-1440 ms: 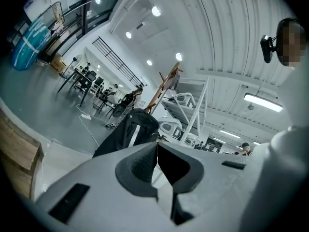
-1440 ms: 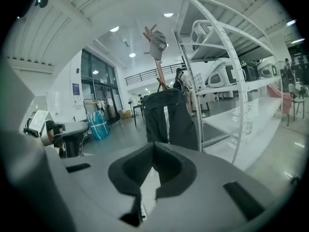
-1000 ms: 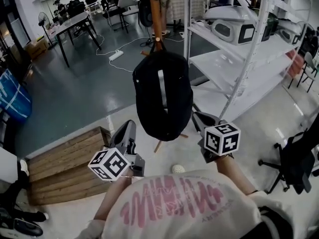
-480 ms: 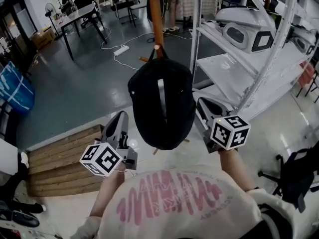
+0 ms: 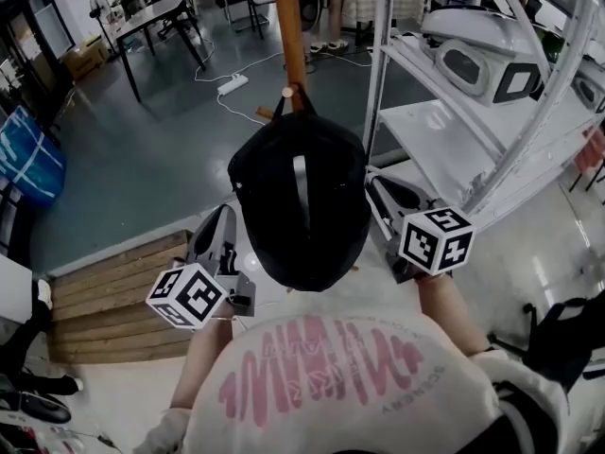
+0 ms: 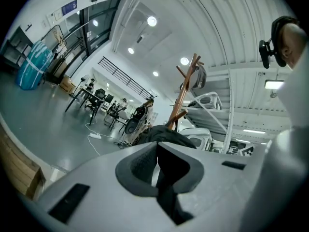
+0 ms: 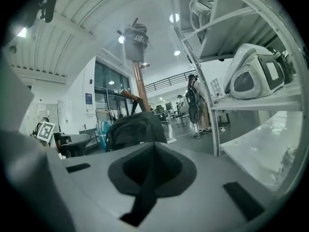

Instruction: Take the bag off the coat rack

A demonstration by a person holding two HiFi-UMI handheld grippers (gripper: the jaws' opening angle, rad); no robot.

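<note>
A black bag (image 5: 301,206) hangs from a peg of the wooden coat rack (image 5: 290,36), straight ahead of me. My left gripper (image 5: 223,218) is level at the bag's left side, jaws shut and empty. At the bag's right side my right gripper (image 5: 376,185) is also shut on nothing. In the left gripper view the shut left gripper (image 6: 157,148) points at the bag (image 6: 161,135) under the rack (image 6: 186,88). In the right gripper view the bag (image 7: 133,127) shows just beyond the closed right gripper (image 7: 153,148), with the rack's pole (image 7: 140,88) rising behind it.
A white metal shelf unit (image 5: 444,130) with white devices stands close on the right. A wooden pallet (image 5: 113,301) lies on the floor at the left. A black office chair (image 5: 567,334) is at the far right. Tables (image 5: 161,17) and a power strip (image 5: 232,83) lie beyond the rack.
Both grippers have moved forward and now flank the bag. The rack and bag sit closer in view. Both jaws stay shut.
</note>
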